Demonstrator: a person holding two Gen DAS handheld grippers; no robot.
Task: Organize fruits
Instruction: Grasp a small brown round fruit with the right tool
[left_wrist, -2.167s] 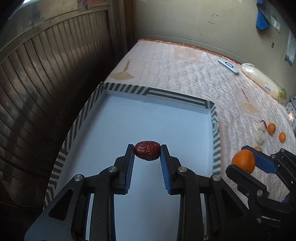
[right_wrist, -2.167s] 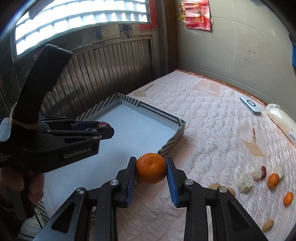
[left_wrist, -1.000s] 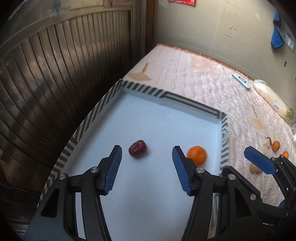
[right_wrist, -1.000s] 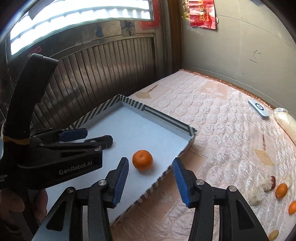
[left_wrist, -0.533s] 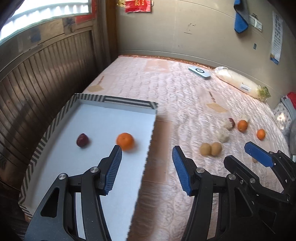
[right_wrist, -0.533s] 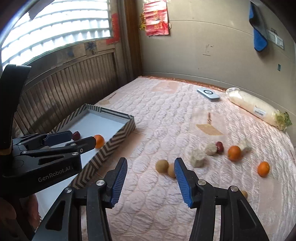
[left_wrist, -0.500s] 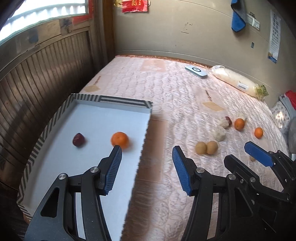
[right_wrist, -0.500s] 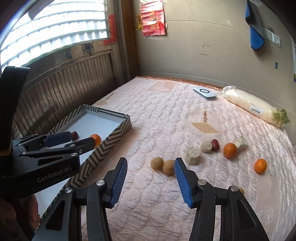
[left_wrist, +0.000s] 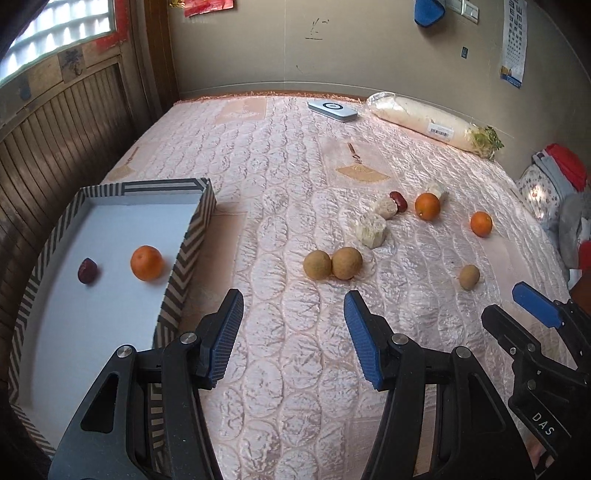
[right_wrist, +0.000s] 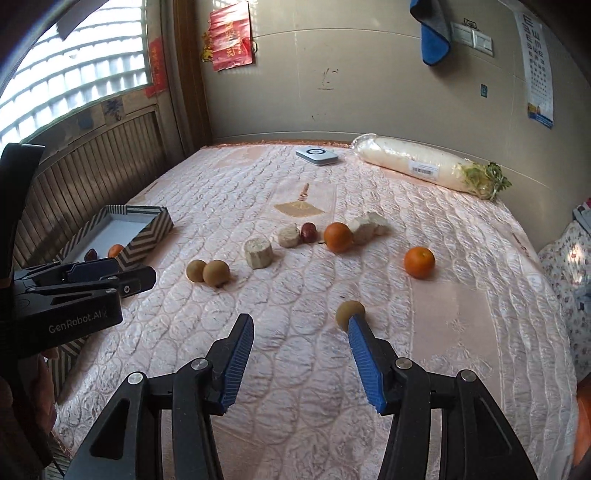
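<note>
My left tool (left_wrist: 293, 314) hangs over the bed (left_wrist: 295, 155) with its blue pads spread wide and nothing between them. My right tool (right_wrist: 301, 339) is spread just as wide and holds nothing.

I take the striped tray (left_wrist: 186, 240) as my landmark. Inside it lie one orange (left_wrist: 146, 263) and, just beside that on the side away from the loose fruit, a dark red date (left_wrist: 87, 270) — the two are apart, not touching.

Outside the tray, nearest to it, two brown round fruits (left_wrist: 332, 263) sit touching each other. Beyond them from the tray are pale chunks (left_wrist: 371, 229), a second date (left_wrist: 399, 201) and another orange (left_wrist: 427, 206), clustered closely. Farther still from the tray lies a third orange (left_wrist: 481, 223), and a lone brown fruit (right_wrist: 349, 309) sits right at the tip of my right tool's pad.

At the bed's far end from the tray — a wrapped white radish (right_wrist: 424, 167) and a small flat device (right_wrist: 316, 155).
</note>
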